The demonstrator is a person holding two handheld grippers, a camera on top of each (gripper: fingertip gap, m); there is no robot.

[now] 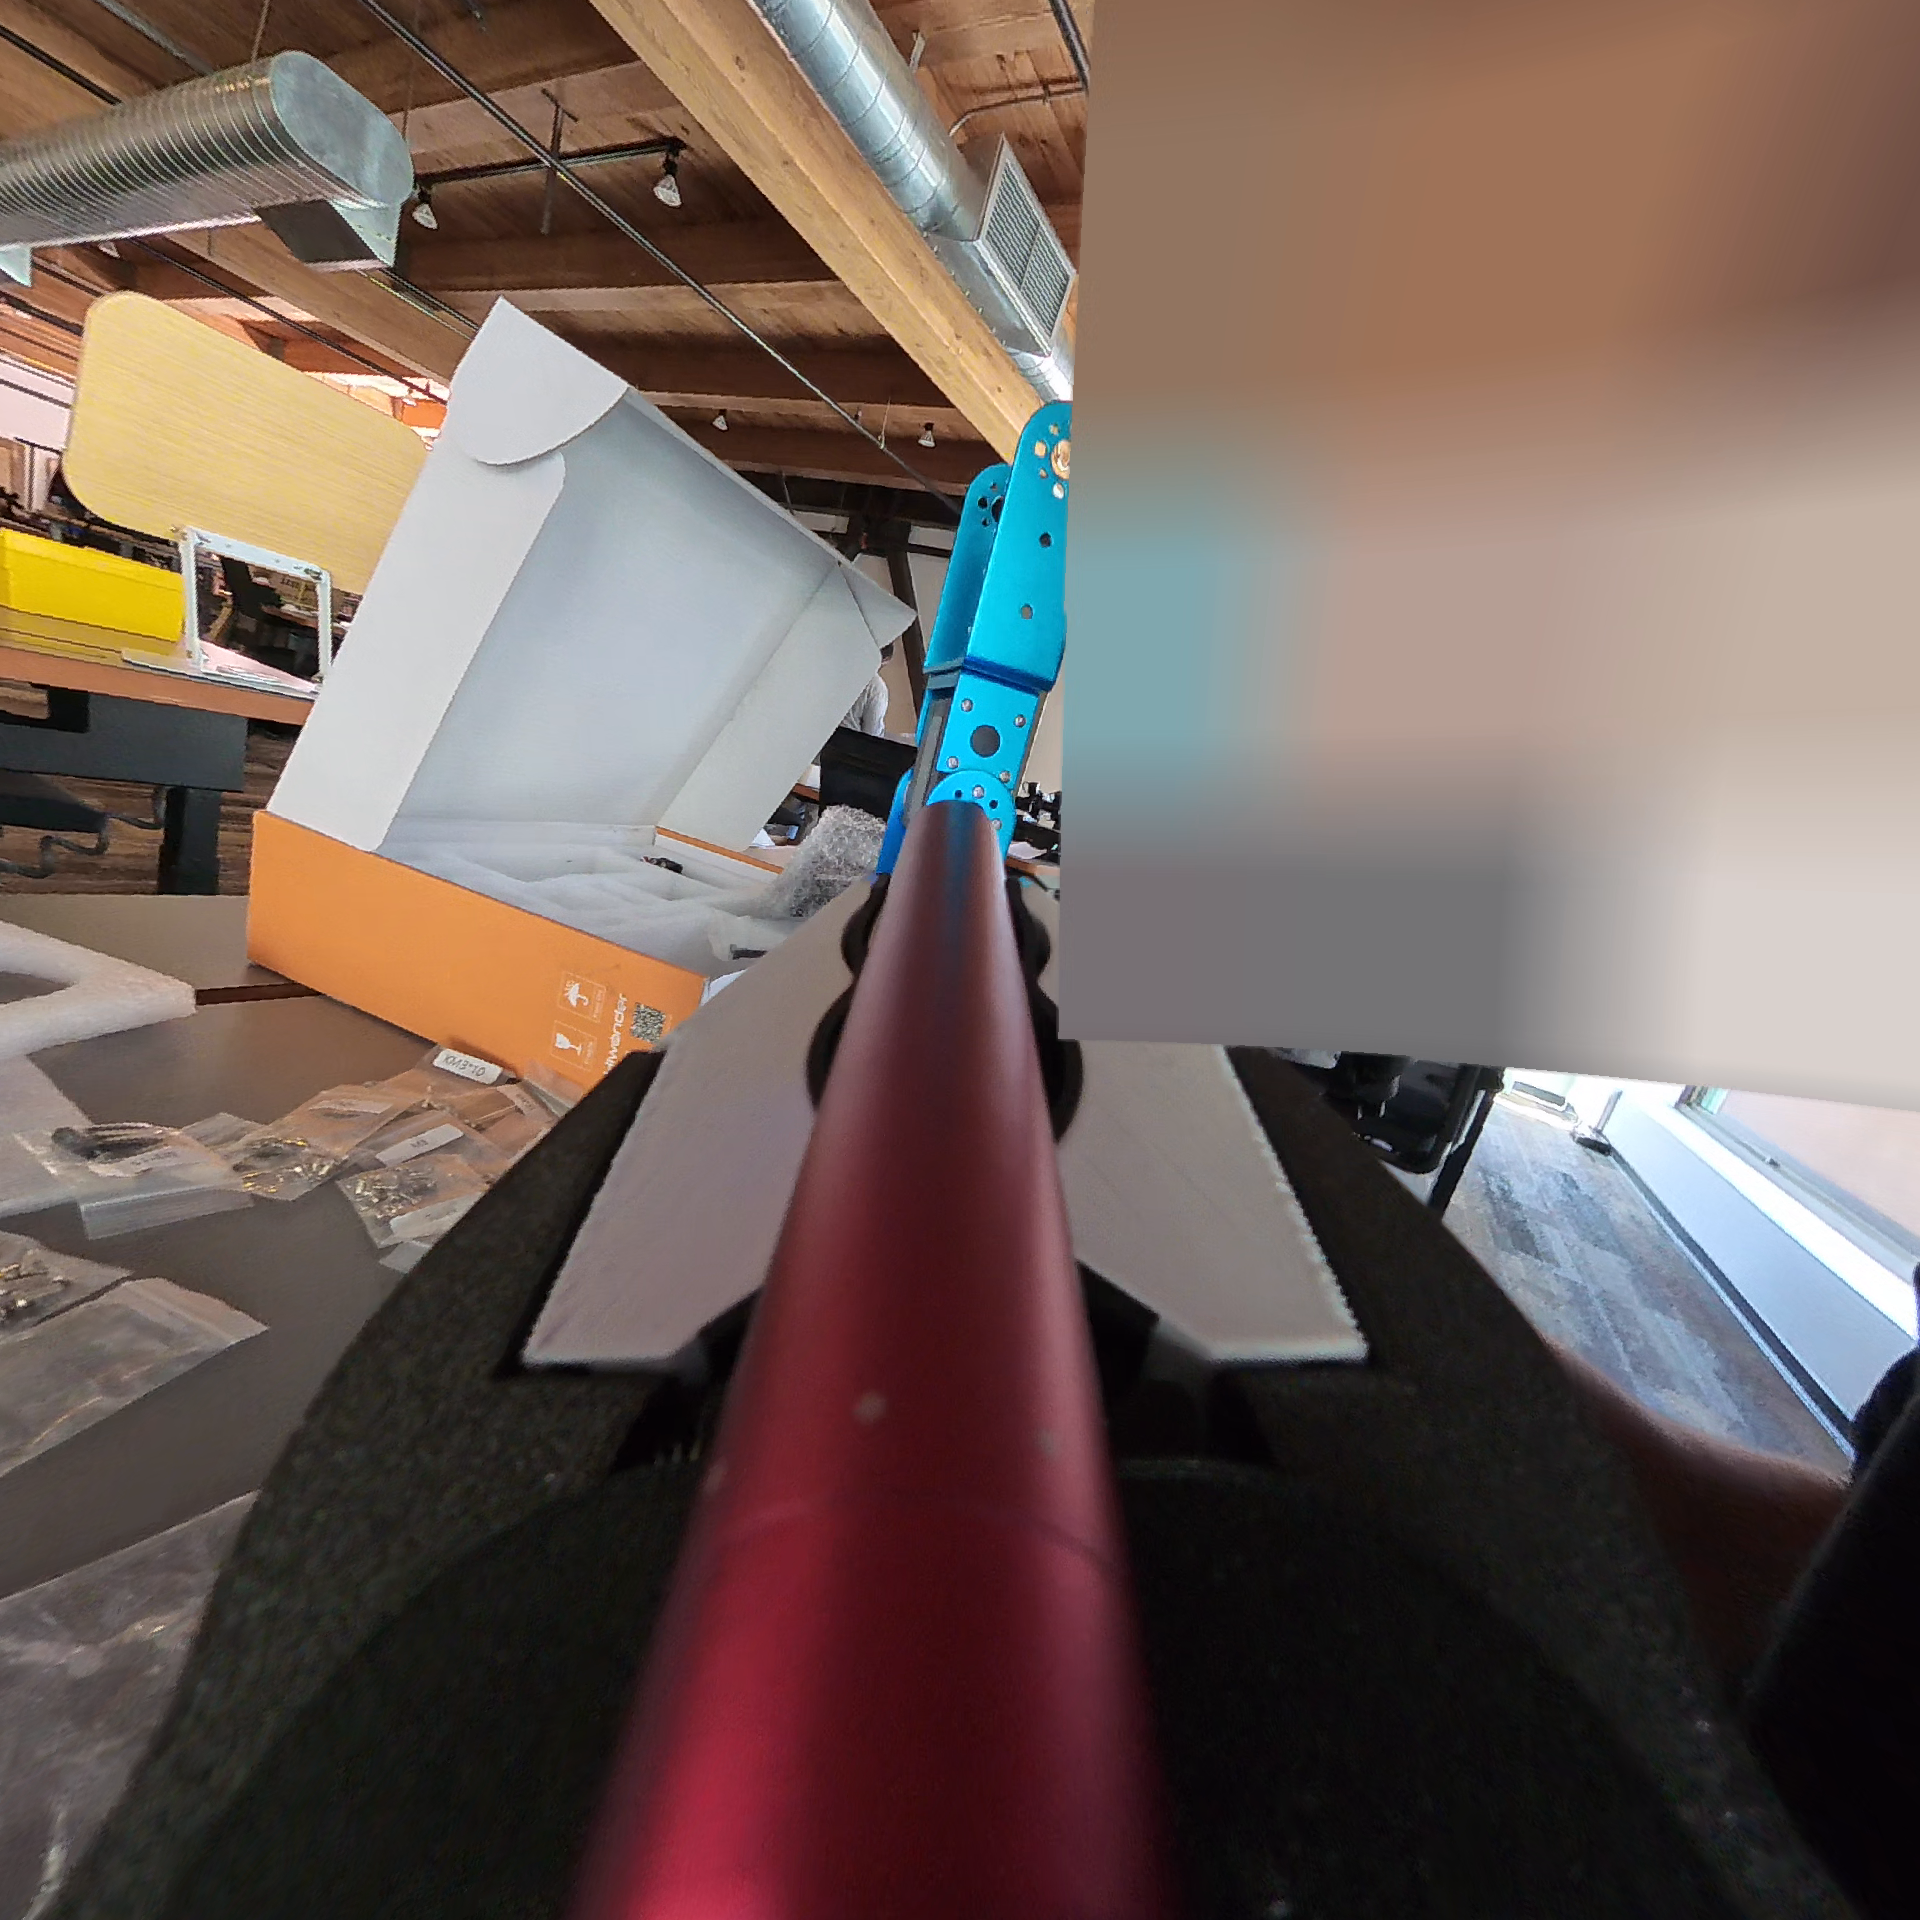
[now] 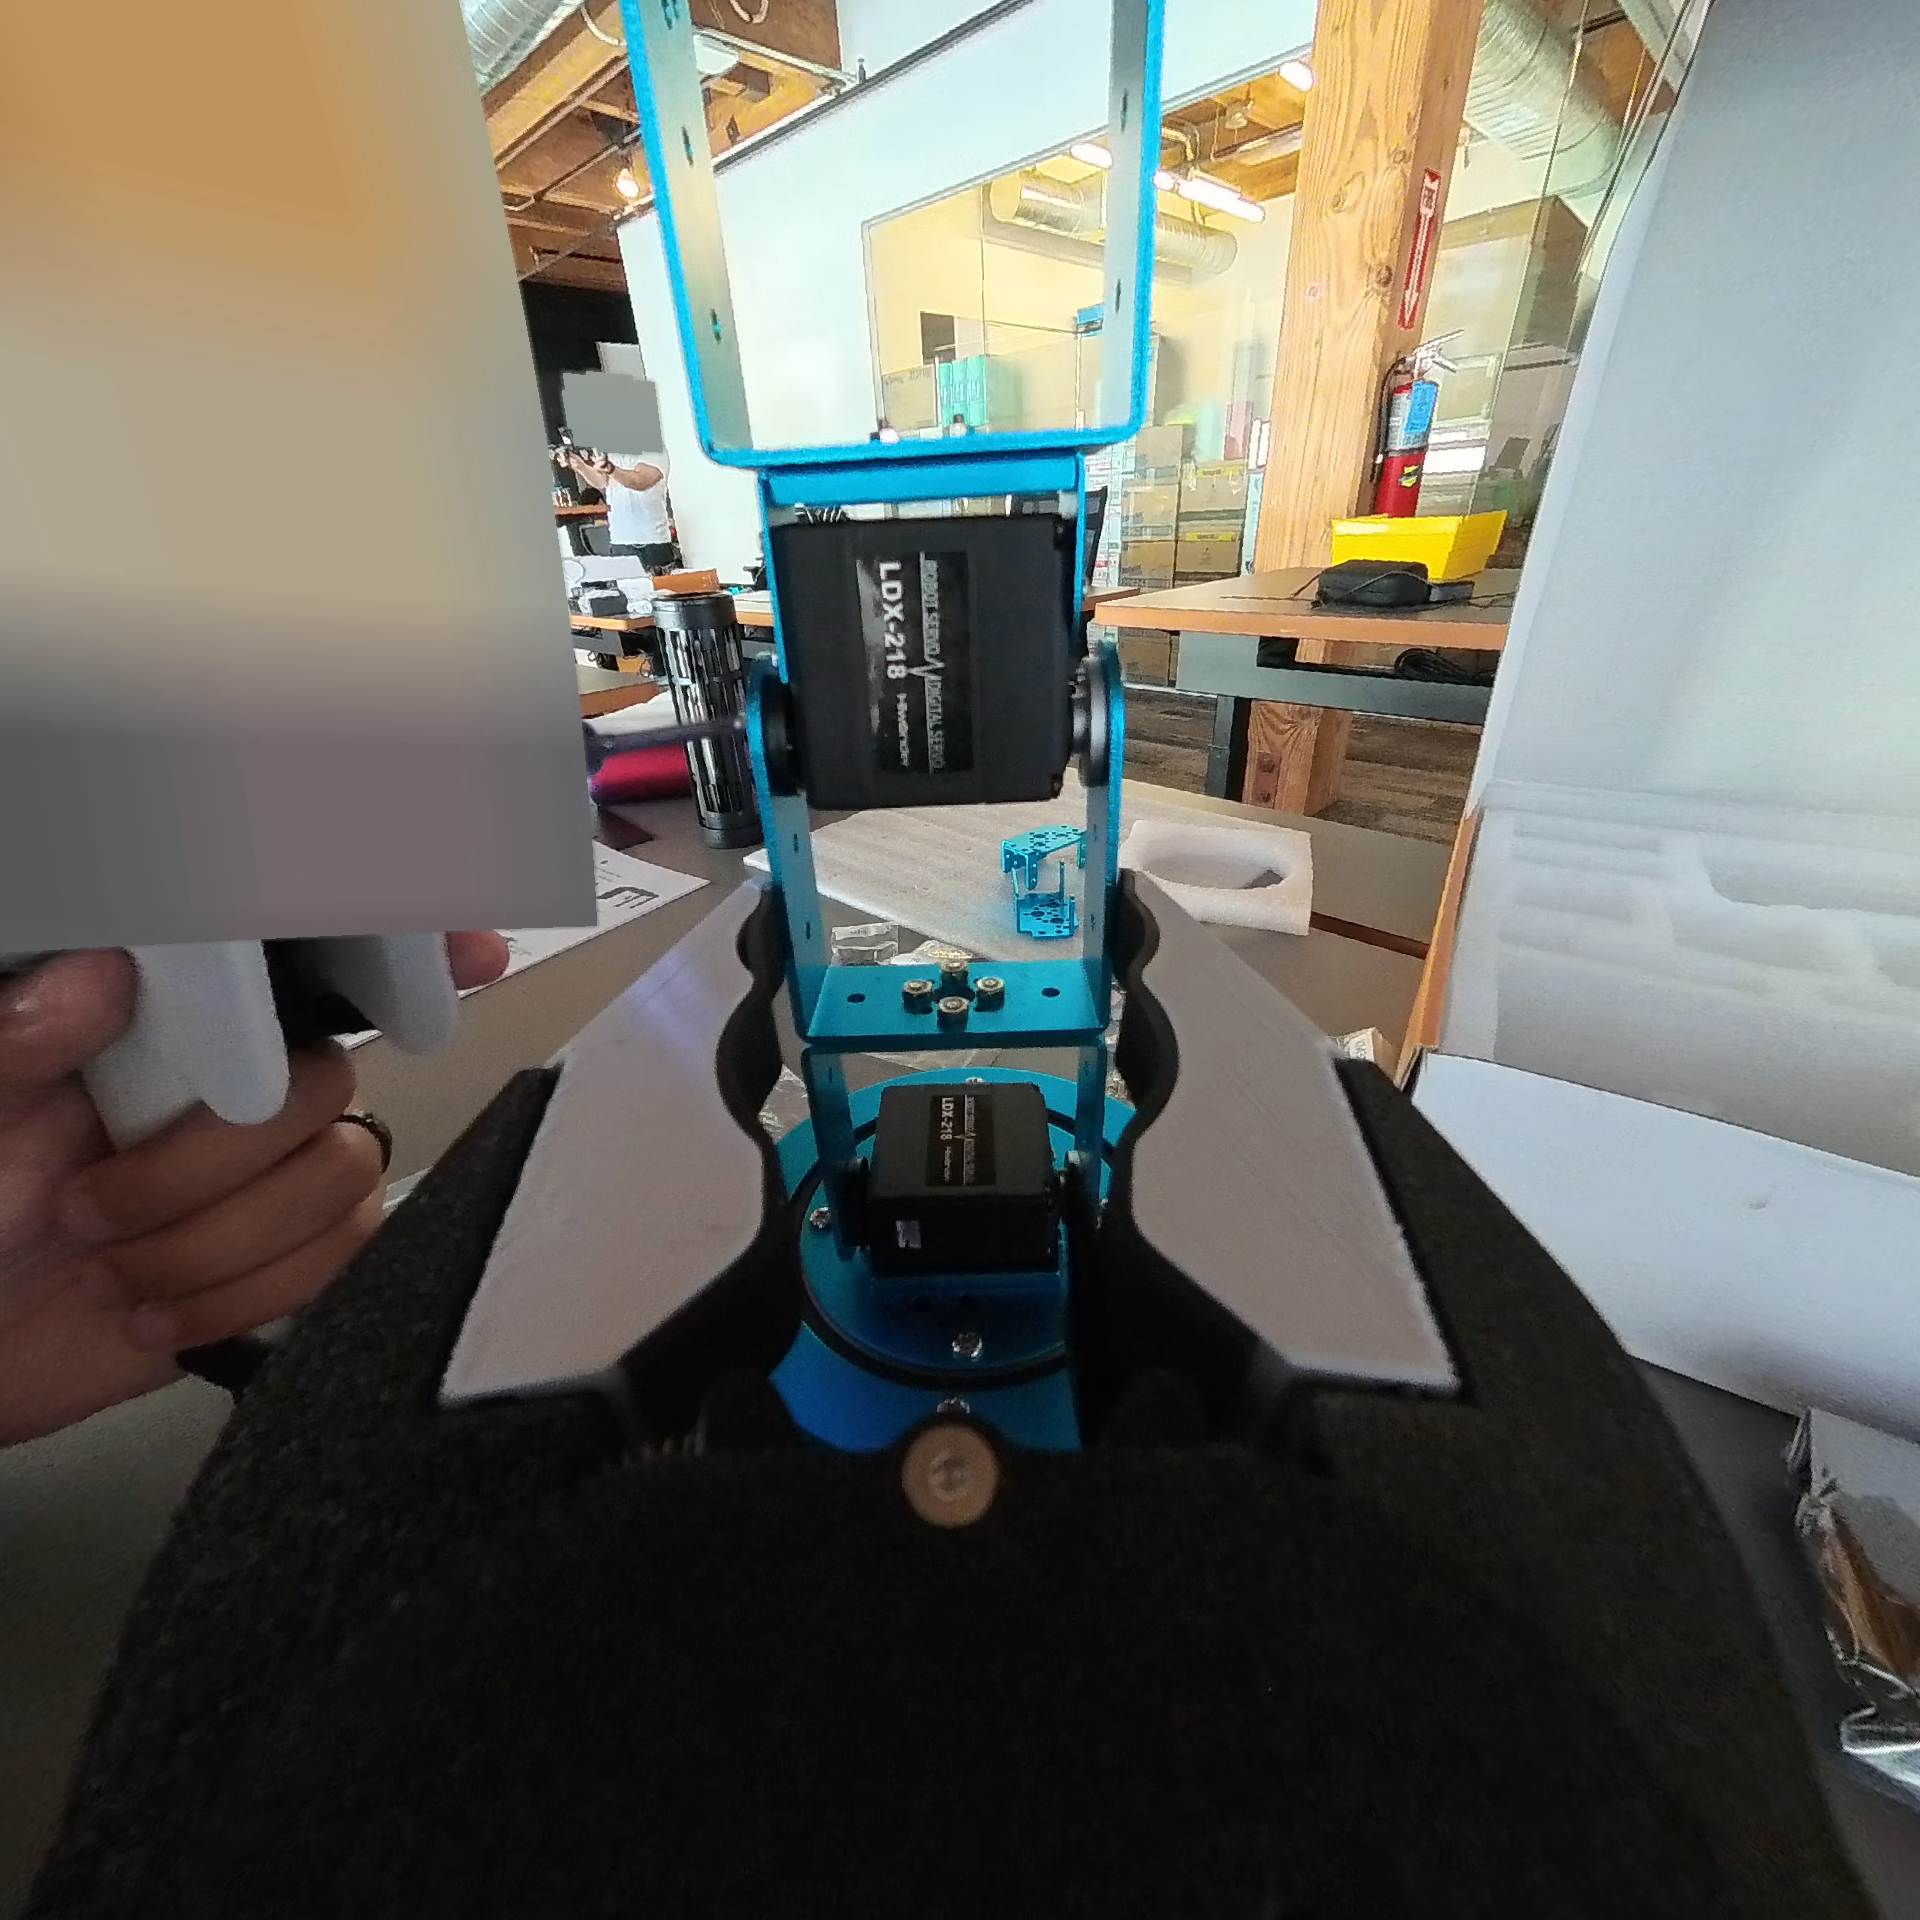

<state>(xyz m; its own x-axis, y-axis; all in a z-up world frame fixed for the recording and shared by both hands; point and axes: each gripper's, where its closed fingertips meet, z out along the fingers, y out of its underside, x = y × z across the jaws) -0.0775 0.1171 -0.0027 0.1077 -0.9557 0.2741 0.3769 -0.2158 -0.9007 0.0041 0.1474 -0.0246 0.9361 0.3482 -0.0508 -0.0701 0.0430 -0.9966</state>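
My left gripper (image 1: 940, 904) is shut on a red metal tool handle (image 1: 935, 1351) that runs forward between the fingers. Its far end points at a round pivot low on a blue metal robot arm (image 1: 1003, 623). My right gripper (image 2: 951, 935) is shut on the lower bracket of that same blue arm (image 2: 940, 997), one finger on each side. The arm stands upright on a round blue base (image 2: 914, 1340) and carries two black servos (image 2: 925, 675), with an open U-bracket (image 2: 1132, 260) on top. A dark shaft (image 2: 665, 732) reaches the arm's left pivot.
An orange box (image 1: 436, 935) with a raised white lid (image 1: 582, 623) stands on the table, and its foam insert shows at the right (image 2: 1714, 883). Small bags of screws (image 1: 343, 1153), white foam pieces (image 2: 1216, 873) and a loose blue bracket (image 2: 1039, 883) lie around. A hand (image 2: 156, 1195) grips a white handle (image 2: 208, 1039).
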